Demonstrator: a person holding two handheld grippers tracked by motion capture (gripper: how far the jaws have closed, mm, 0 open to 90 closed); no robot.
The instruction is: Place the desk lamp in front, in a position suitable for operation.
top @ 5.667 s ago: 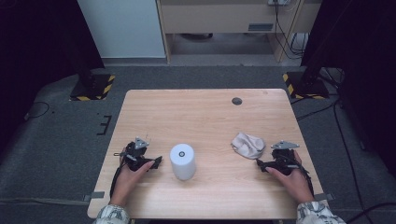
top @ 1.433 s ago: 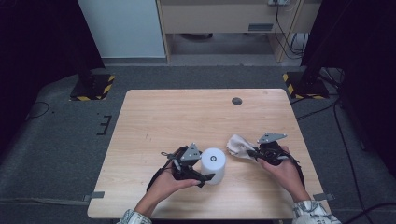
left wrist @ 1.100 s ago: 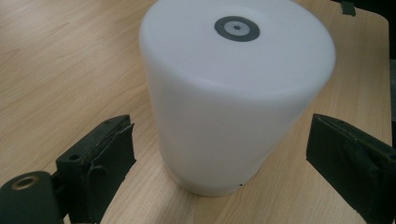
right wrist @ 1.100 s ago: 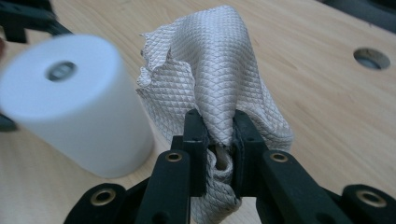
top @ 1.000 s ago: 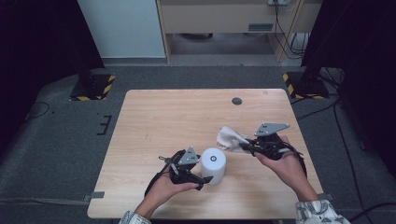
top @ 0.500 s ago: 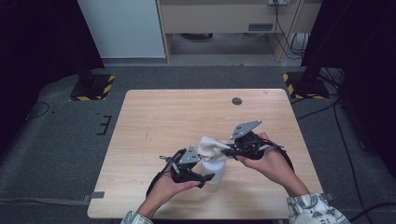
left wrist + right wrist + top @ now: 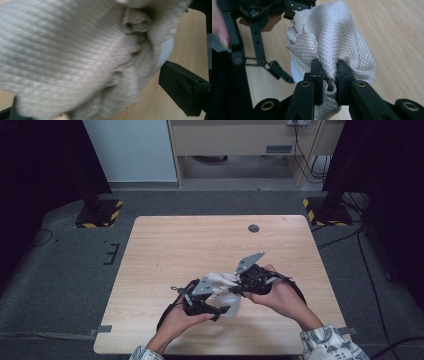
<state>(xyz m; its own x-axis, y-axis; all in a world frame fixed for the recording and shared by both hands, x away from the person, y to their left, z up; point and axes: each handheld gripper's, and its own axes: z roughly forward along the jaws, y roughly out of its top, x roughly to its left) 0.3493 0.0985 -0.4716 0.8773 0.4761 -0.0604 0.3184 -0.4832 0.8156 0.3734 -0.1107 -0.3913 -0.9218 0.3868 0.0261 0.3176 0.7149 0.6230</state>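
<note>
My left gripper (image 7: 220, 302) lies low over the front of the table (image 7: 200, 240), shut on a white cup (image 7: 232, 305) that is tipped on its side. Its jaws have just been closing a little with the cup between them. One black finger (image 7: 185, 92) of this gripper shows beside the cup's rim (image 7: 166, 50). My right gripper (image 7: 231, 287) is shut on a pale woven cloth (image 7: 220, 280), pinched between the jaws (image 7: 329, 67). The cloth (image 7: 332, 32) is draped against the cup (image 7: 294, 70) and covers most of the left gripper view (image 7: 75, 62).
A small dark round disc (image 7: 253, 228) sits near the table's far edge. Black stands with yellow-and-black striped feet (image 7: 97, 215) (image 7: 325, 210) flank the table on the grey floor. Bare wood lies to the left, right and far side of the hands.
My right gripper has carried the cloth leftward from the right of the table onto the cup. The left gripper has stayed in place with the cup.
</note>
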